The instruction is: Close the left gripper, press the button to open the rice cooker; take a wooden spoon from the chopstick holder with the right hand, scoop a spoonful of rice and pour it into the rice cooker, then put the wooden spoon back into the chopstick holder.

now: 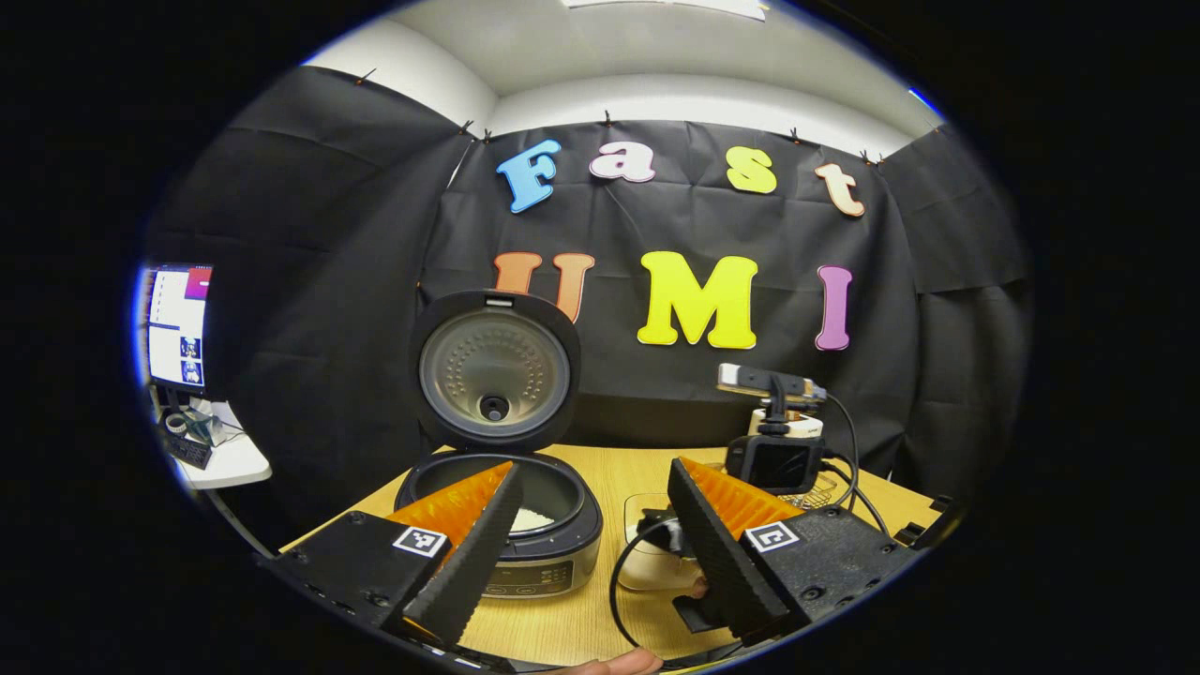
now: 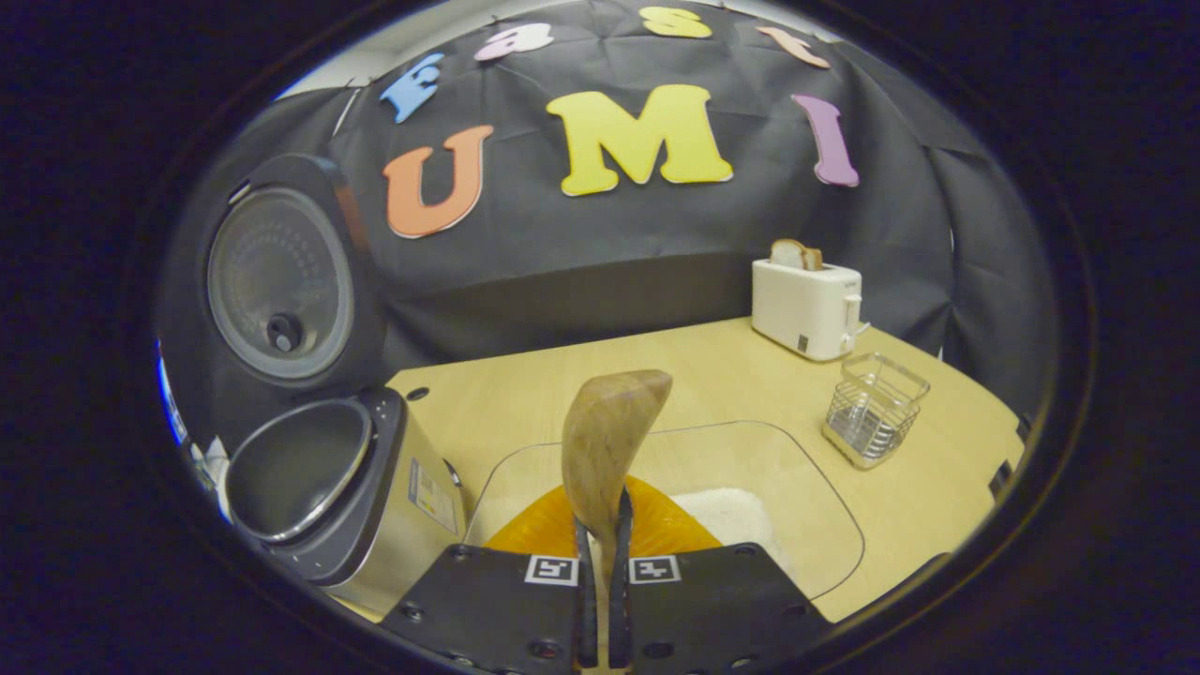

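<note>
Wooden spoon (image 2: 609,431) gripped by right claw (image 2: 601,562) | left claw (image 1: 591,553) open | toaster (image 2: 806,305), wire holder (image 2: 874,408) beyond

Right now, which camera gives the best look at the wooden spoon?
The right gripper view: the wooden spoon stands up in front of the lens, handle pinched between that gripper's fingers, bowl above a clear container of rice. In the left gripper view, I cannot pick the spoon out.

Left gripper (image 1: 591,525): black ribbed fingers, orange backs, black bases (square fiducial tag each, visible screws). Right gripper (image 2: 600,548): same build, tags side by side.
</note>
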A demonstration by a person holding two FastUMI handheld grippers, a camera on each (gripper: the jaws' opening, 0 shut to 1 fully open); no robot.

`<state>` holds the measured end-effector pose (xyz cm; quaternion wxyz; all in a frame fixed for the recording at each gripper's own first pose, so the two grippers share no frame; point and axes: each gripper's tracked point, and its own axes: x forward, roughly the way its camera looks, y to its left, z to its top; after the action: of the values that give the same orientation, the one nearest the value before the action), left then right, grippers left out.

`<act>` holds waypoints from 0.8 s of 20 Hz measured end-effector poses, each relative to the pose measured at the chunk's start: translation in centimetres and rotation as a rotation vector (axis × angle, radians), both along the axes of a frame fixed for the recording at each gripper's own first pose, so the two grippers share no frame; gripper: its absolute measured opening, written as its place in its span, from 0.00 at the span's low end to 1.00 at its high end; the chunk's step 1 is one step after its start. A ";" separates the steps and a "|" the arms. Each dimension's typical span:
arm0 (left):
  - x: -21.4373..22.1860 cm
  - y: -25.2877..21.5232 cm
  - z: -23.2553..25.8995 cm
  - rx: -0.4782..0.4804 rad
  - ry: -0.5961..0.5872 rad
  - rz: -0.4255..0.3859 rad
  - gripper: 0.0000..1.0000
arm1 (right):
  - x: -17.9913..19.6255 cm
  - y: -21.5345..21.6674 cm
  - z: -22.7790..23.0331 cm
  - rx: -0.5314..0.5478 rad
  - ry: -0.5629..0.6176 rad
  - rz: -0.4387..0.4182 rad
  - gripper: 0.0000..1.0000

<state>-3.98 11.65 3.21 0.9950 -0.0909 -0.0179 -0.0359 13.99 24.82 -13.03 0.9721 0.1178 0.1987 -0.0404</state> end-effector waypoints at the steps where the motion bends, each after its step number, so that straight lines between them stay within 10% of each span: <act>1: 0.1 0.2 -0.1 -0.008 0.003 0.001 0.99 | 0.0 -0.4 0.0 0.059 0.008 -0.009 0.03; 16: 0.1 -0.7 -0.1 0.011 0.003 -0.019 0.96 | 0.2 -0.7 0.2 0.407 0.087 0.007 0.05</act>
<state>-3.93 10.95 3.11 0.9952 -0.0857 -0.0151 -0.0455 14.20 24.09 -12.79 0.9189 0.3095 0.2448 -0.0013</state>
